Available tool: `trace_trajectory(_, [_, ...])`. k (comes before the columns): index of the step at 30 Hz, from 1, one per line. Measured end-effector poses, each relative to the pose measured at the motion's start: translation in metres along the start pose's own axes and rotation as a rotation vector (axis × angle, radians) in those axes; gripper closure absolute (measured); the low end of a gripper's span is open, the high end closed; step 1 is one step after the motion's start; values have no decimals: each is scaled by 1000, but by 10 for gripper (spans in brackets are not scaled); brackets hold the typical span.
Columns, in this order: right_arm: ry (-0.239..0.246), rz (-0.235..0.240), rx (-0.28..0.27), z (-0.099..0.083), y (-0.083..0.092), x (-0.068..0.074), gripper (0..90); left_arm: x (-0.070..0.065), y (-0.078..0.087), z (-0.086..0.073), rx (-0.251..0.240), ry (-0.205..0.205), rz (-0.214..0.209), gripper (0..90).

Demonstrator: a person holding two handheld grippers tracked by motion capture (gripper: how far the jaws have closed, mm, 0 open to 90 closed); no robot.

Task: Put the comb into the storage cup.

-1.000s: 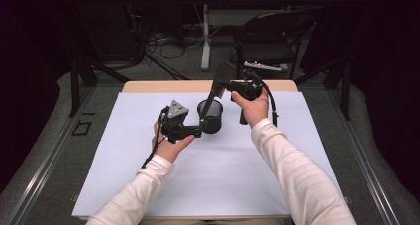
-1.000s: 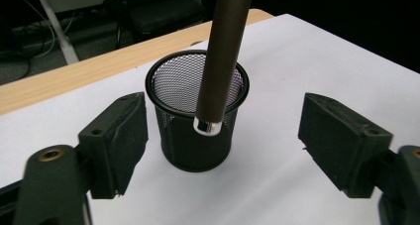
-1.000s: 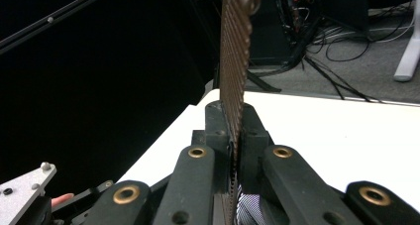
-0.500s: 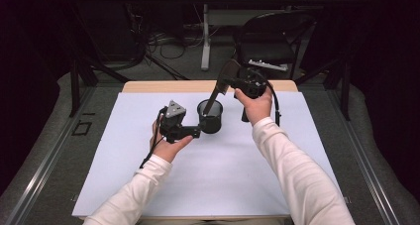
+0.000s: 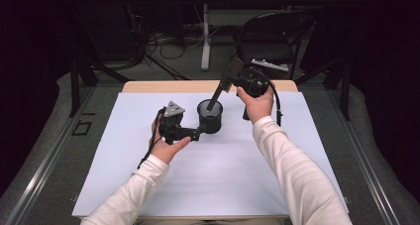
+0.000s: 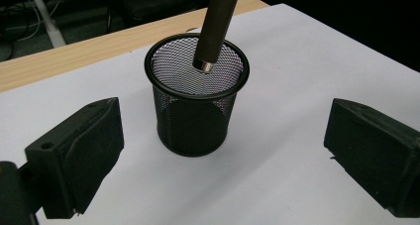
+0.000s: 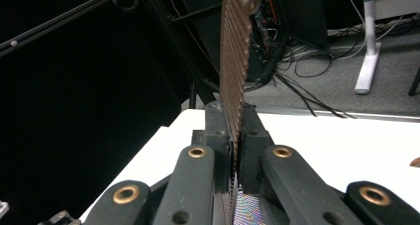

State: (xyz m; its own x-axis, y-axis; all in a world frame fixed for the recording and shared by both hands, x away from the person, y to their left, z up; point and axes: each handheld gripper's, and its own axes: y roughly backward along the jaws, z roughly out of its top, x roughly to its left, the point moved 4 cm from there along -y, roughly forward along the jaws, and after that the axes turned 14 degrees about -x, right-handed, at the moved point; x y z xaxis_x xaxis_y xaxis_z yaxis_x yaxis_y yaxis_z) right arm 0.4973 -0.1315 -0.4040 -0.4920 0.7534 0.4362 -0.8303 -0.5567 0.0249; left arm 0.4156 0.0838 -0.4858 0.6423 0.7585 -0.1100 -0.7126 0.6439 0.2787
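Bright, sharp tabletop; dark surroundings

In the left gripper view the handle (image 6: 214, 22) of the tool runs out past the top edge, so its upper part is cut off; its lower end hangs inside the cup (image 6: 193, 111), and whether it touches the bottom cannot be told. Both jaws there are cropped by the bottom edge. In the right gripper view the grater (image 7: 234, 51) is seen edge-on and clipped at the top, its lower part hidden between the jaws. In the high view the cup's (image 5: 210, 117) inside is too small to read, and the table's (image 5: 307, 150) near edge is covered by sleeves.
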Motion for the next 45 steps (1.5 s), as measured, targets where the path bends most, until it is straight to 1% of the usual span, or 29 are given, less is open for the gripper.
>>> trace_trajectory(10, [17, -23, 14, -8, -6, -5, 868, 0, 1, 1, -3, 12, -1, 23])
trace_trajectory(12, [21, -25, 16, -11, -8, -5, 868, 0, 1, 0, 6, 4, 11, 23])
trace_trajectory(14, [21, -29, 19, -14, -9, -5, 868, 0, 0, 0, 7, 12, 10, 23])
trace_trajectory(17, [29, -32, 23, -17, -12, -5, 869, 1, 1, 1, -9, 25, 14, 23])
trace_trajectory(19, [36, -34, 24, -18, -13, -4, 868, 1, 2, 2, -8, 24, 7, 20])
trace_trajectory(20, [36, -36, 24, -19, -13, -4, 868, 1, 2, 2, -8, 30, 3, 18])
trace_trajectory(22, [35, -36, 24, -21, -14, -4, 868, 1, 2, 2, -5, 27, -1, 15])
trace_trajectory(26, [37, -43, 27, -25, -16, -4, 868, 2, 3, 3, -12, 43, -6, 6])
trace_trajectory(28, [38, -45, 28, -27, -17, -4, 868, 3, 3, 2, -12, 50, 1, 6])
trace_trajectory(35, [38, -46, 34, -32, -19, -5, 868, 4, 4, 2, -10, 51, 1, 5])
trace_trajectory(45, [34, -50, 40, -39, -22, -5, 868, 7, 5, 2, -6, 43, 15, 6])
